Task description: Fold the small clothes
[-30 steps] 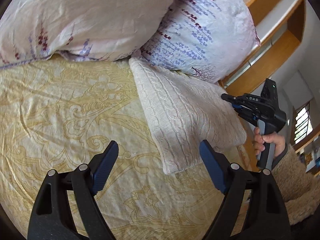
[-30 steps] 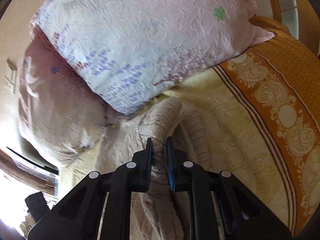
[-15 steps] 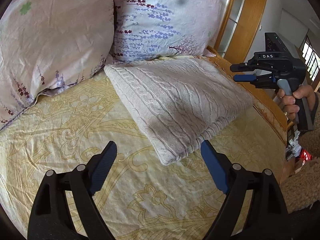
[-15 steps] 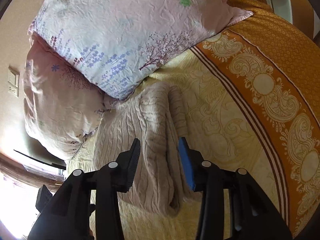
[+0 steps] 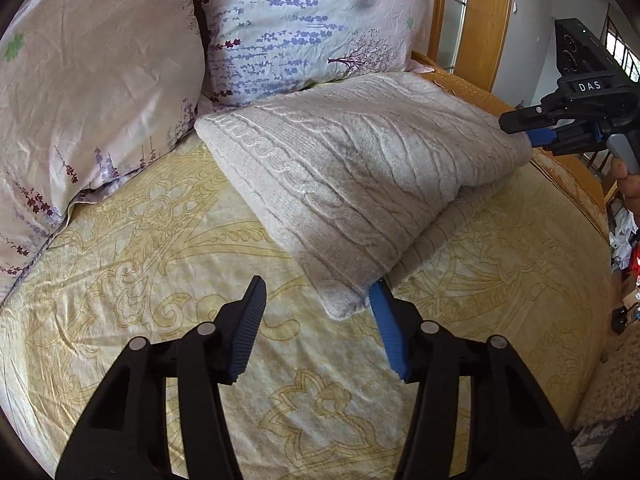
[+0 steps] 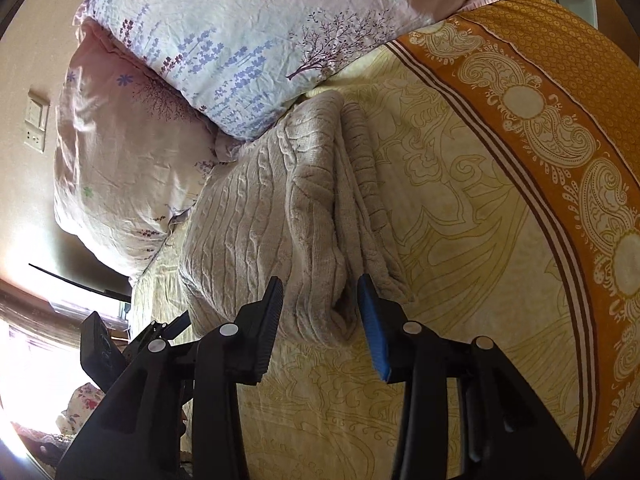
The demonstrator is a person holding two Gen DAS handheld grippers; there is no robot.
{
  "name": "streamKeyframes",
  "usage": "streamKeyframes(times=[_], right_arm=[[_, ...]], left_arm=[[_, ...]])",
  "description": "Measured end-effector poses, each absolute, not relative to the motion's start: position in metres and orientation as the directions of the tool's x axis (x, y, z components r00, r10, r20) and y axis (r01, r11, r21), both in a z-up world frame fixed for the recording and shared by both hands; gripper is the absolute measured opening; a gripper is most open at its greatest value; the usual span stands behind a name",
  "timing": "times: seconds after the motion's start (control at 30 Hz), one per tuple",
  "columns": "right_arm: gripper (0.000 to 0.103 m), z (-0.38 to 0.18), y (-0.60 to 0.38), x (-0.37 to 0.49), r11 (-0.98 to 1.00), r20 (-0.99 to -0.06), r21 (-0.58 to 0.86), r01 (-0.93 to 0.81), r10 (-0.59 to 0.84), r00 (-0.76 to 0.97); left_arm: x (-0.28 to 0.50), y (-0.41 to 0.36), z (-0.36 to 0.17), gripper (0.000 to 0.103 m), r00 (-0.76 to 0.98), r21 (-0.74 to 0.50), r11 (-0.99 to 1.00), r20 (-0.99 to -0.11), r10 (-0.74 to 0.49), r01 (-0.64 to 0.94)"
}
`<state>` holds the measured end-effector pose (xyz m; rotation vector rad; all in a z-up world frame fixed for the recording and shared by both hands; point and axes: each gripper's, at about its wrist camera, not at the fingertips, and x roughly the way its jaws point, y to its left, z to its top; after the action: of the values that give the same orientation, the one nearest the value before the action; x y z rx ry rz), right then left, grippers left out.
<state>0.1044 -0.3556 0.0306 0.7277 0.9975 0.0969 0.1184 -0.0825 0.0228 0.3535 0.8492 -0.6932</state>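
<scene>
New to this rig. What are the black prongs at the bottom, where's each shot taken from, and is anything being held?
No robot here: a person holds a two-finger claw in each hand, each carrying a fisheye camera looking along its fingers. The prongs are those fingers. One picture is from the left claw, the other from the right claw. A folded cream knit sweater lies on a yellow patterned bedspread, against two floral pillows. Both claws are open, each by an edge of the sweater; nothing is held. The right claw also shows in the left view.
</scene>
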Motion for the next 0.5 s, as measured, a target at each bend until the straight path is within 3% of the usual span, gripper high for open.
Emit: streamKeyframes(times=[0.13,0.23,0.37,0.5], right_arm=[[0.038,0.029,-0.349,0.111,0.776,-0.73,0.589,0.225,0.39,0.561],[0.014,0.03,-0.346,0.116,0.803,-0.742,0.555,0.219,0.358,0.568],[0.011,0.052,-0.349,0.113,0.806,-0.683,0.562,0.186,0.325,0.654],[0.011,0.083,-0.353,0.103,0.81,-0.586,0.578,0.102,0.325,0.742]], left_arm=[[0.113,-0.089,0.025,0.045,0.504,0.082,0.717,-0.766,-0.399,0.692],[0.115,-0.089,0.026,0.034,0.506,0.067,0.725,-0.759,-0.409,0.686],[0.112,-0.089,0.032,0.023,0.53,0.077,0.726,-0.736,-0.421,0.684],[0.115,-0.079,0.041,0.022,0.55,0.033,0.758,-0.709,-0.441,0.652]])
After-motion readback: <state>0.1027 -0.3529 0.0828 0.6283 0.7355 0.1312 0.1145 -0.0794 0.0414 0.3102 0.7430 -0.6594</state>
